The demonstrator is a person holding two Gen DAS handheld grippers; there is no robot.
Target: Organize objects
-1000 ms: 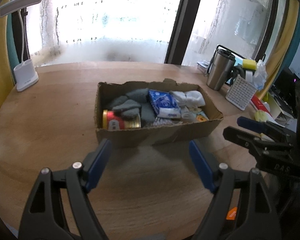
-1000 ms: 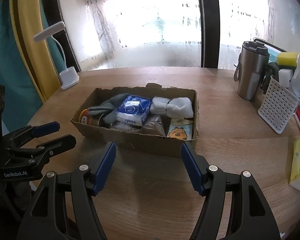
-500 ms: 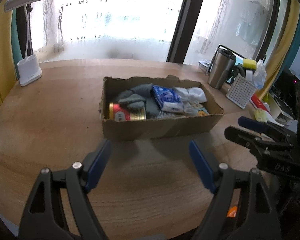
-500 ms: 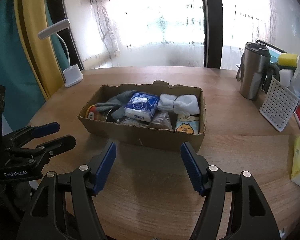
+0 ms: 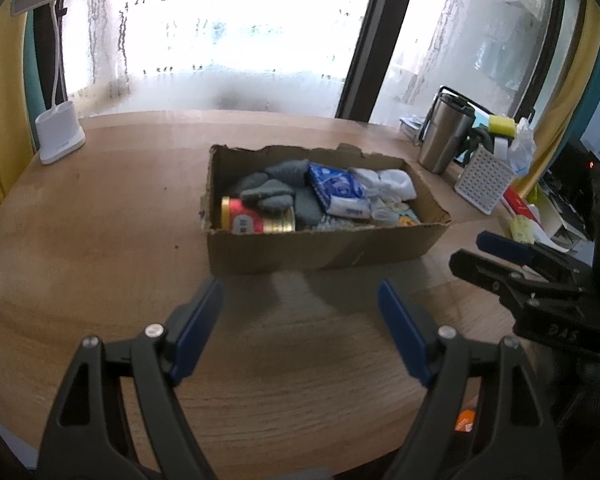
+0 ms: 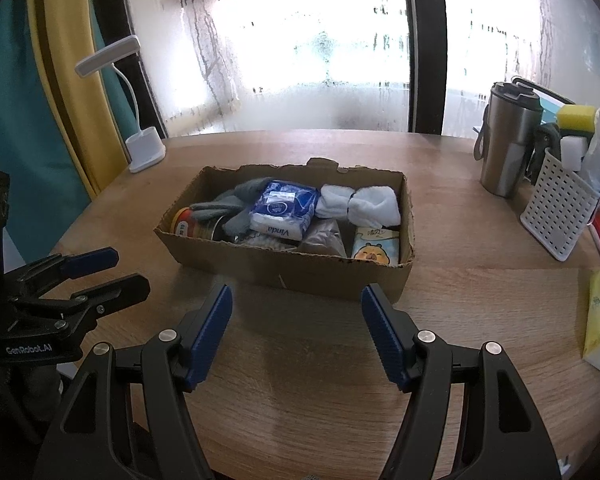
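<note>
While we hover over the wooden table (image 5: 100, 248) in the left wrist view, our left gripper (image 5: 300, 300) has its jaws spread with nothing between them. Just beyond sits the cardboard box (image 5: 324, 248), holding a can (image 5: 256, 222), grey socks (image 5: 272, 190), a blue tissue pack (image 5: 338, 190) and white socks (image 5: 388, 180).

From the right wrist view, our right gripper (image 6: 296, 304) also stands spread and empty, short of the box's near wall. A steel tumbler (image 6: 506, 140) and white basket (image 6: 560, 208) stand well apart to the right, a desk lamp (image 6: 140, 148) at far left.
</note>
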